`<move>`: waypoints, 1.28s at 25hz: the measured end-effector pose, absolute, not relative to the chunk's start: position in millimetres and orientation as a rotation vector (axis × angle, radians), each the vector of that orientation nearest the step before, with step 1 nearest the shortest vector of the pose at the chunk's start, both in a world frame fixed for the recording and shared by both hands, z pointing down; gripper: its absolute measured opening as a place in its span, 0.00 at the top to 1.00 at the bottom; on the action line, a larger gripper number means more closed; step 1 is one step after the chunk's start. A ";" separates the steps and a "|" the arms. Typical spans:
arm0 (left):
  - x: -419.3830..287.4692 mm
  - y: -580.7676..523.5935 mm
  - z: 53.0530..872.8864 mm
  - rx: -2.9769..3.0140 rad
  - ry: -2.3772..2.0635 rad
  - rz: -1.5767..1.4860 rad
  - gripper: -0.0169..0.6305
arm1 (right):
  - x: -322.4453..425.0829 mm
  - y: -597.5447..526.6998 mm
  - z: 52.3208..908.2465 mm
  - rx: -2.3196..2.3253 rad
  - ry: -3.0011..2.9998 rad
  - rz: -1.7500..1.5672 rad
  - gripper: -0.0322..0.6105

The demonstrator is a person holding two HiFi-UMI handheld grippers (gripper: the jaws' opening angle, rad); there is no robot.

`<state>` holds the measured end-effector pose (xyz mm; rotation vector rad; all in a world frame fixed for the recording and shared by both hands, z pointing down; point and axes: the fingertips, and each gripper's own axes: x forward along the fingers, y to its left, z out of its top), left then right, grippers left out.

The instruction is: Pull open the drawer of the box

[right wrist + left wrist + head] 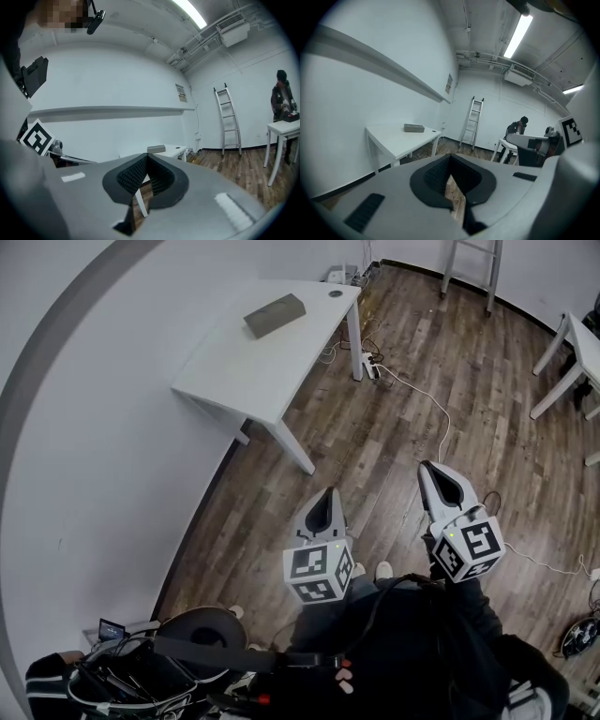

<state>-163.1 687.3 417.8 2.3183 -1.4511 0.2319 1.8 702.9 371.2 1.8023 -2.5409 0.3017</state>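
The box (275, 316) is a flat grey block lying on the far part of a white table (234, 371) against the wall; I cannot make out its drawer from here. Both grippers hang over the wooden floor, well short of the table. My left gripper (325, 495) points toward it with its jaws shut and nothing between them. To its right, my right gripper (427, 467) is also shut and empty. The left gripper view shows the box (414, 128) far off beyond the closed tips (450, 156). In the right gripper view the box (156, 149) sits just above the closed tips (146, 155).
A power strip (372, 367) and a white cable (441, 423) lie on the floor by the table leg. A ladder (472, 268) leans at the back wall. Another white table (574, 357) stands at the right, with a person (516, 127) beside it. Dark gear (141, 667) sits at my feet.
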 end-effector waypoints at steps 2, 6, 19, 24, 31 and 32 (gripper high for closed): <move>-153.9 684.8 422.4 2.314 -1.446 0.237 0.98 | 9.8 702.7 374.7 1.793 -2.548 0.305 0.96; -130.0 679.0 431.0 2.314 -1.431 0.237 0.98 | 33.9 698.0 384.9 1.785 -2.545 0.315 0.96; -90.4 510.6 441.6 2.345 -1.394 0.243 0.98 | 68.0 534.9 403.1 1.777 -2.521 0.330 0.96; -79.6 421.2 420.3 2.392 -1.373 0.235 0.98 | 84.8 444.8 380.8 1.813 -2.511 0.287 0.96; -67.2 342.9 419.5 2.409 -1.333 0.250 0.98 | 91.7 375.3 385.5 1.844 -2.478 0.340 0.96; -64.1 336.4 422.7 2.404 -1.326 0.254 0.98 | 94.7 369.3 387.9 1.845 -2.470 0.345 0.96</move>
